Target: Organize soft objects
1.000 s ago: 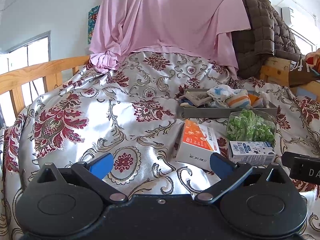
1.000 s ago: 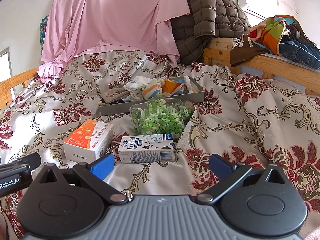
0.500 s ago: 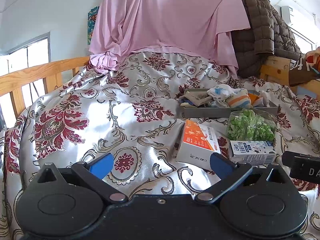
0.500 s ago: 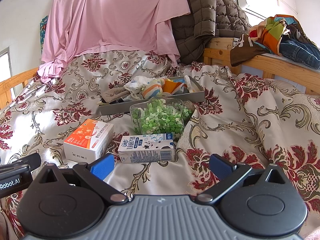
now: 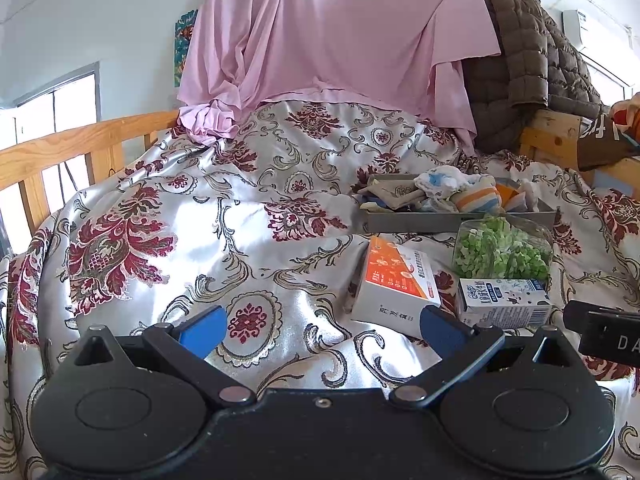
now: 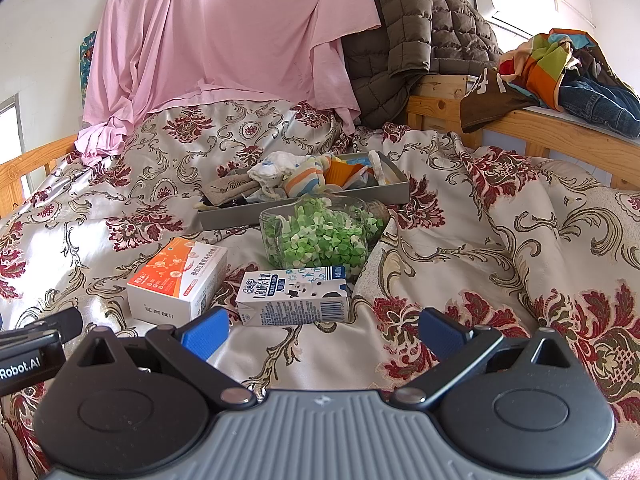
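A bed (image 6: 460, 240) with a wooden rail carries everything, covered by a shiny silver quilt (image 5: 240, 248) patterned in dark red flowers. At the bed's head end a pink sheet (image 6: 224, 40) hangs down over something tall, and a brown quilted jacket (image 6: 420, 32) is draped beside it over the wooden frame. More clothes (image 6: 560, 72), striped and denim, lie piled on the rail at the right edge.

Toward the middle of the bed sits a shallow grey tray (image 6: 360, 196). The soft objects (image 6: 296, 176), a bundle of small socks and cloths in white, grey, and orange-blue stripes, lie heaped inside it. Just in front of the tray, touching or nearly touching its near wall, is a clear container of green pieces (image 6: 320, 236). In front of that lies a milk carton (image 6: 292, 296) on its side, and to its left, just beside it, an orange and white box (image 6: 176, 280).

The left gripper (image 5: 320, 326) hovers over bare quilt near the foot of the bed, its blue-tipped fingers (image 5: 202, 330) spread wide with nothing between them. The right gripper (image 6: 320, 328) hovers likewise, close behind the milk carton, its fingers (image 6: 440, 332) wide apart and empty. Each gripper's edge shows at the side of the other's view.
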